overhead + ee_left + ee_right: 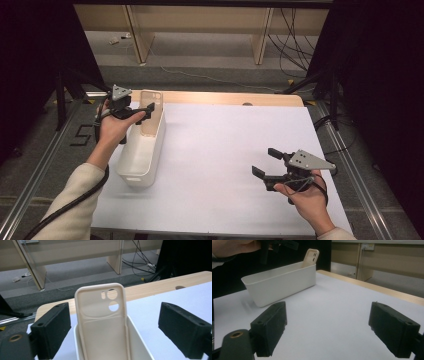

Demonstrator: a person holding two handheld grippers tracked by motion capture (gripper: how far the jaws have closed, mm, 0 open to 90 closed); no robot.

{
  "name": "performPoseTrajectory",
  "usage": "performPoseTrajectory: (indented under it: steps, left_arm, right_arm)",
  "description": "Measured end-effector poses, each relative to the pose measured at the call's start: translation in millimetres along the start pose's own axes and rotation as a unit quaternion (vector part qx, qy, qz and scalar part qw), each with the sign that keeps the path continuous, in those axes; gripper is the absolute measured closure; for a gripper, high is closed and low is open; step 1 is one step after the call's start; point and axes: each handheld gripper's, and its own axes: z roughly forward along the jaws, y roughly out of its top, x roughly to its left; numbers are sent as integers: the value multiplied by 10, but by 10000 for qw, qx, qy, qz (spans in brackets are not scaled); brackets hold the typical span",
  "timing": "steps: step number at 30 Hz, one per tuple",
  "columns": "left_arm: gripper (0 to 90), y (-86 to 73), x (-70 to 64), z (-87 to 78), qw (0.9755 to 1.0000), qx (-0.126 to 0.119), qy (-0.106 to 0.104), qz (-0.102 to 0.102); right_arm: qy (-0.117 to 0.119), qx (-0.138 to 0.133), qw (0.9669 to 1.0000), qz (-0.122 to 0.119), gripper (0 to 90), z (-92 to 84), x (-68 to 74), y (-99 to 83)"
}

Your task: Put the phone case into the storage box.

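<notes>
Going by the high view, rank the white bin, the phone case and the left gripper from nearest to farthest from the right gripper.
From the right gripper:
1. White bin, left on the table, its near end closest.
2. Phone case, standing up at the bin's far end.
3. Left gripper, at the case; these two are nearly too close to call.

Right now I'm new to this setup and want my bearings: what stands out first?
A beige phone case stands propped upright in the far end of a white bin at the table's left. The left gripper hangs open just over it; the right gripper is open above bare white tabletop.
</notes>
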Motion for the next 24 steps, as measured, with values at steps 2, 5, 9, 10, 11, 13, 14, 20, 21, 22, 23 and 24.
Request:
performPoseTrajectory:
  steps: [2,5,9,10,11,13,14,20,21,22,23,24]
  left_arm:
    - [81,-8,-24,-35,10000,-18,-47,20]
    - [69,-19,-55,-82,9999,-31,-126,59]
    - [52,-42,-96,-137,9996,-22,-250,86]
    - [48,-45,-102,-149,9996,-34,-250,135]
    - [46,-50,-112,-160,9996,-40,-261,121]
    - [44,-60,-131,-180,9994,-46,-287,162]
    - [43,-66,-139,-189,9993,-42,-313,191]
    - [41,-94,-195,-260,9987,-77,-410,282]
    - [41,-96,-202,-271,9986,-99,-415,299]
    - [41,-100,-213,-292,9985,-114,-446,310]
    - [41,-105,-225,-309,9983,-147,-477,307]
    - [41,-110,-237,-326,9981,-172,-500,308]
  right_arm:
    - [-1,2,10000,-6,162,1,1,-1]
    - [12,21,10000,31,162,0,4,1]
    - [10,22,10000,39,162,-2,4,1]
    - [-27,-52,9999,-84,162,7,-13,0]
    - [-37,-68,9999,-120,162,9,-17,-2]
    - [4,13,10000,14,162,5,1,-1]
    - [2,8,10000,11,162,6,2,-1]
    - [9,-120,9999,-94,162,19,-18,-5]
    - [10,-116,9999,-96,162,19,-19,-4]
    - [9,-116,9999,-96,162,19,-18,-5]
    - [60,-32,10000,50,162,14,2,-7]
    - [26,10,10000,25,162,7,0,-2]
